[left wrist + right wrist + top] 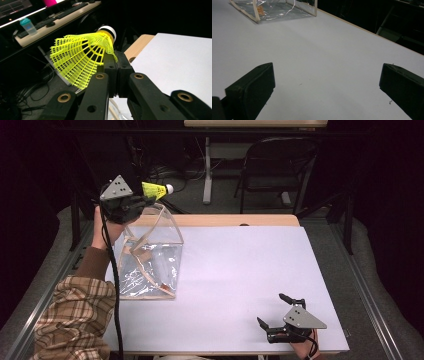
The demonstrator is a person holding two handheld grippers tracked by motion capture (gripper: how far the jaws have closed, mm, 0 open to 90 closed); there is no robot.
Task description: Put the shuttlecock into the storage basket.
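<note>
A yellow plastic shuttlecock [156,190] with a white cork tip is held up in the air at the table's far left, above a clear plastic bag [150,252] with tan trim. My left gripper [142,200] is shut on the edge of the shuttlecock's yellow mesh skirt [80,60], its pads pressed together on the mesh. The cork tip [108,32] points away from the jaws. Near the table's front right edge rests my right gripper [274,310], open, with nothing between its jaws. In the right gripper view its jaws stand wide apart over bare white tabletop, with the clear bag [274,10] farther off.
The white tabletop [240,270] has a wooden strip along its far edge. A dark folding chair [277,165] and a table leg stand beyond it on the floor. A desk [50,25] with keyboards and a blue-lidded bottle shows in the left gripper view.
</note>
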